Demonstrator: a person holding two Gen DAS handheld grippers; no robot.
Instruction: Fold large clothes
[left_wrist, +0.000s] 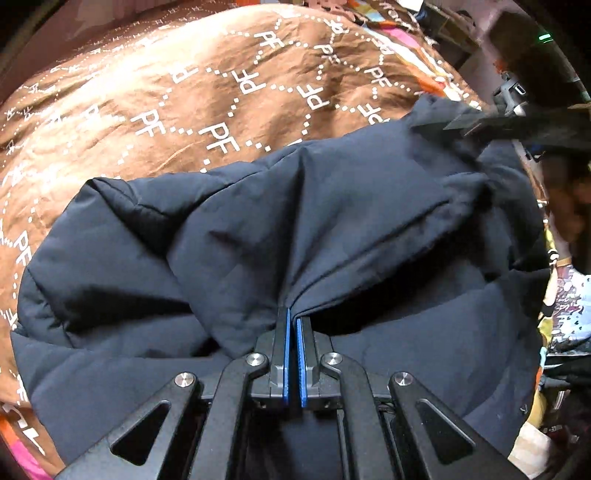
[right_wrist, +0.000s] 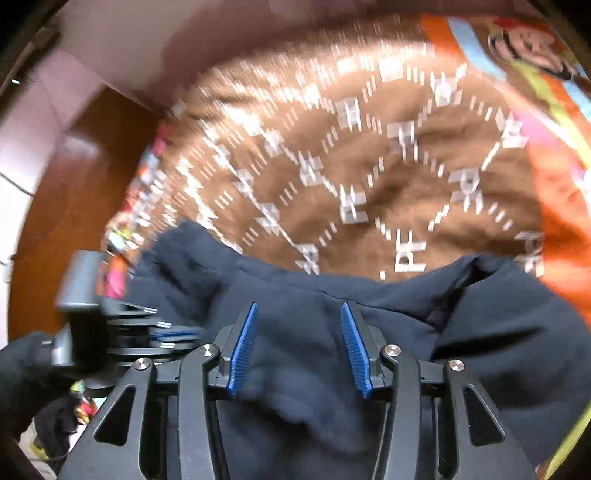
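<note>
Left gripper (left_wrist: 291, 314) clamped on a pinched fold of dark padded jacket (left_wrist: 332, 229); right gripper (right_wrist: 297, 314) spread apart above the same jacket, gripping nothing. Beyond, brown lettered bedspread (left_wrist: 155, 96) underneath, orange patterned cover (right_wrist: 554, 177) farther.

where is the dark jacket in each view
Left wrist: the dark jacket fills the lower middle, pinched by the left gripper.
Right wrist: it spans the bottom, under the open right gripper.
Shared landmark: the brown lettered bedspread behind it.
</note>
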